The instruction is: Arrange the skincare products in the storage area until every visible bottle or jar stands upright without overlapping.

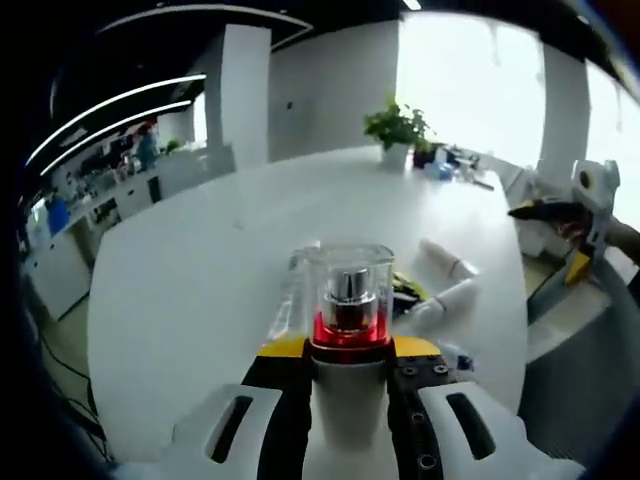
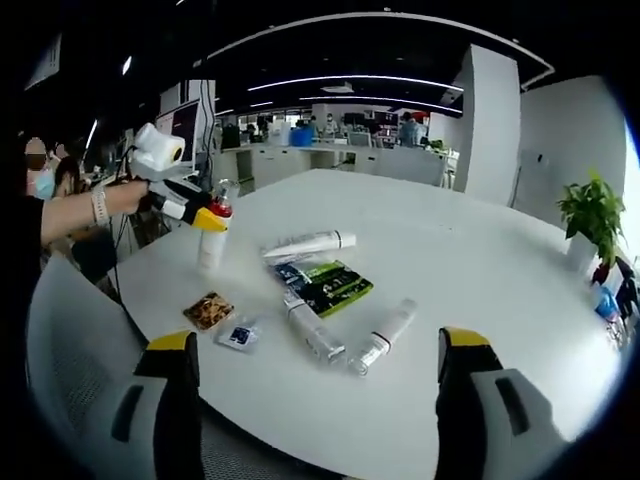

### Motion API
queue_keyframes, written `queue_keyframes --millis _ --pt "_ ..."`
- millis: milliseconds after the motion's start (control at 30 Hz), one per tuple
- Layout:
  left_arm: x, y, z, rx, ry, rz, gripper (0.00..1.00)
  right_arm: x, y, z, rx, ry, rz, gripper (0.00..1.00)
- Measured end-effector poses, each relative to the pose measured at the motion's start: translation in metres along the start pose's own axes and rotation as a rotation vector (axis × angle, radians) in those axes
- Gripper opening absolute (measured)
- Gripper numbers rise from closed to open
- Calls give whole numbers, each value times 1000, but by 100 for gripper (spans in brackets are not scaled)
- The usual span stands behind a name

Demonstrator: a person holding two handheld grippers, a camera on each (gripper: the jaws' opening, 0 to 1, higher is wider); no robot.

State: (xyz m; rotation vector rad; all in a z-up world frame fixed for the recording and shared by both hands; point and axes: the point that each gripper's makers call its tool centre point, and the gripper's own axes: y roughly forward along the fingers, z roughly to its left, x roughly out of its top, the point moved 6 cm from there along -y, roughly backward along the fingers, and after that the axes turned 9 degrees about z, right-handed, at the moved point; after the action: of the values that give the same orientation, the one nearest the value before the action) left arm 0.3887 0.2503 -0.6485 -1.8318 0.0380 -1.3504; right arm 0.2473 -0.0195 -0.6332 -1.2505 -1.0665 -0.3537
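My left gripper (image 1: 348, 348) is shut on a white bottle (image 1: 348, 300) with a clear cap, a silver pump and a red band. In the right gripper view the same left gripper (image 2: 195, 214) holds that bottle (image 2: 212, 243) upright near the table's left edge, its base at or just above the surface. My right gripper (image 2: 320, 375) stands open over the near edge with nothing between its jaws. On the table lie a white tube (image 2: 308, 243) and two clear bottles (image 2: 312, 332) (image 2: 385, 337), all on their sides.
A green and black sachet (image 2: 326, 284) and two small packets (image 2: 209, 310) (image 2: 238, 335) lie among the products. A potted plant (image 2: 590, 215) stands at the far right of the round white table (image 2: 450, 250). A person's arm (image 2: 80, 210) reaches in from the left.
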Motion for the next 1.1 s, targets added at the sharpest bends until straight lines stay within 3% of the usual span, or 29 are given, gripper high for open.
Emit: queue_keyframes --millis 167,367,467,700,1100 --pt "10 0 -13 -18 11 -39 24 5 3 5 57 25 -25 98" --pt "24 4 -30 -61 16 -86 24 10 7 9 50 -33 -25 92" --pt "31 8 -42 -90 36 -92 24 13 10 10 68 -34 -22 98" --pt "49 18 -69 -147 70 -131 24 18 9 4 37 -21 -37 99" --pt "62 39 -105 -231 112 -145 24 24 7 -5 37 36 -77 84"
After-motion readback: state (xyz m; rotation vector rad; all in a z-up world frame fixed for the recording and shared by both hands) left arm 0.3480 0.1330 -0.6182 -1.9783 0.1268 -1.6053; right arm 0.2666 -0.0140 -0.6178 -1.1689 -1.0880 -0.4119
